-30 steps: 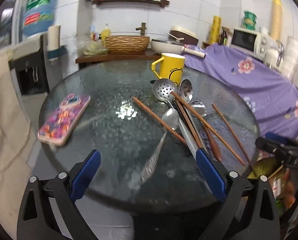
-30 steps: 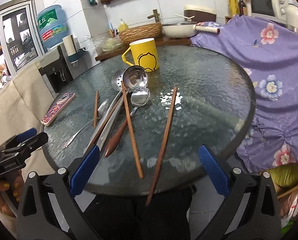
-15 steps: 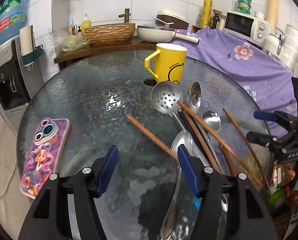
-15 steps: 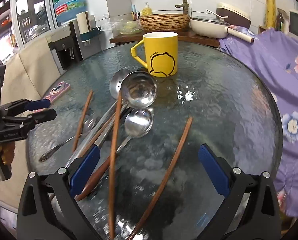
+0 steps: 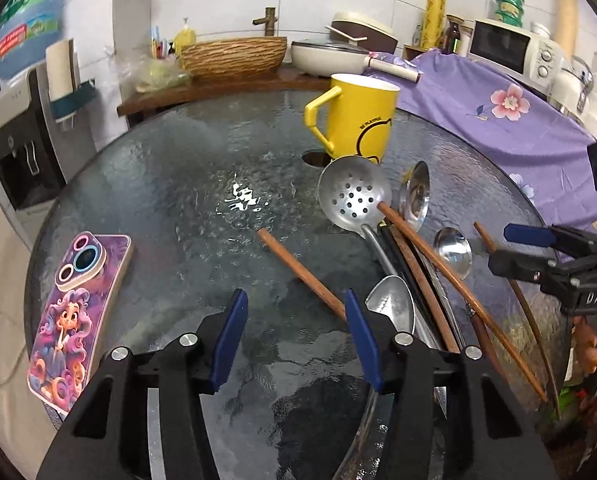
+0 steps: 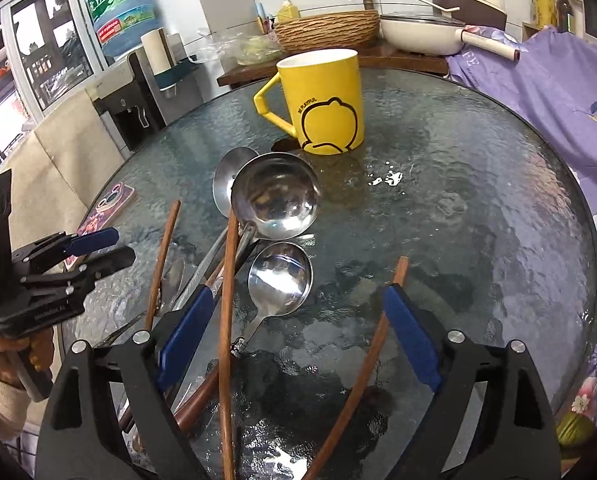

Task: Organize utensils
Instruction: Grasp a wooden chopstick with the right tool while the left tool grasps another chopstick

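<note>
A yellow mug (image 5: 358, 116) (image 6: 322, 100) stands upright on the round glass table (image 5: 170, 184). In front of it lie a slotted spoon (image 5: 352, 196), a ladle (image 6: 276, 196), a small spoon (image 6: 280, 276) and several brown chopsticks (image 5: 302, 274) (image 6: 228, 320). My left gripper (image 5: 296, 336) is open and empty just above the table, with one chopstick's near end by its right finger. My right gripper (image 6: 298, 328) is open and empty, over the small spoon's handle; a lone chopstick (image 6: 362, 364) passes by its right finger.
A phone in a purple cartoon case (image 5: 78, 312) lies at the table's left edge. Behind the table stand a wicker basket (image 5: 234, 56), a white pan (image 5: 330, 56) and a water dispenser (image 5: 14, 136). A purple floral cloth (image 5: 498, 120) covers the right side.
Both grippers have moved forward and lower over the table toward the utensils. The left gripper's jaws have narrowed but stay open. The utensils have not moved.
</note>
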The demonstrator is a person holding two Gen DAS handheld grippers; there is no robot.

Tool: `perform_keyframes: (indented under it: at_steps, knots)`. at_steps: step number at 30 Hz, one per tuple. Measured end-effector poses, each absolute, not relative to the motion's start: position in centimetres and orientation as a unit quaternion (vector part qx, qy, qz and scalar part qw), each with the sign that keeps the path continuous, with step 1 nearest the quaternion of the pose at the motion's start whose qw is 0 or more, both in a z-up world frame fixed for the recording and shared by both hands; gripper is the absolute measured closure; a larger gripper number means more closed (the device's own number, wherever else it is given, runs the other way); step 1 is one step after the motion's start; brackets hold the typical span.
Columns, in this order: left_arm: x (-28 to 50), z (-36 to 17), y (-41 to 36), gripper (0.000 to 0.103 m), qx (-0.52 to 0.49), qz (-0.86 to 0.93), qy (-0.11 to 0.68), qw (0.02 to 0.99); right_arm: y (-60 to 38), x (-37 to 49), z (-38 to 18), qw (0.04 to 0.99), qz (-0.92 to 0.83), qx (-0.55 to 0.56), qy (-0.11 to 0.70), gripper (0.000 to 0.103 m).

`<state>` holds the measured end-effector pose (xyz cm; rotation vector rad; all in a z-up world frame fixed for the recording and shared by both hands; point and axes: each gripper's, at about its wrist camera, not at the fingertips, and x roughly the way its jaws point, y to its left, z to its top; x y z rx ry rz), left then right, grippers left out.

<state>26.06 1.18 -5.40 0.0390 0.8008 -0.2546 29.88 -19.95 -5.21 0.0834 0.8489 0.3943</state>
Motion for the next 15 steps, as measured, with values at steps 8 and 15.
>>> perform_keyframes:
  at_steps: [8,15]
  knots:
    - [27.9,-5.7,0.6,0.06,0.013,-0.135,0.414,0.9,-19.2,30.0,-4.6,0.889,0.198,0.041,0.41,0.027]
    - [30.0,-6.4,0.6,0.061,0.007,-0.136,0.448,0.884,-15.7,30.7,-3.0,0.875,0.241,0.006,0.42,0.041]
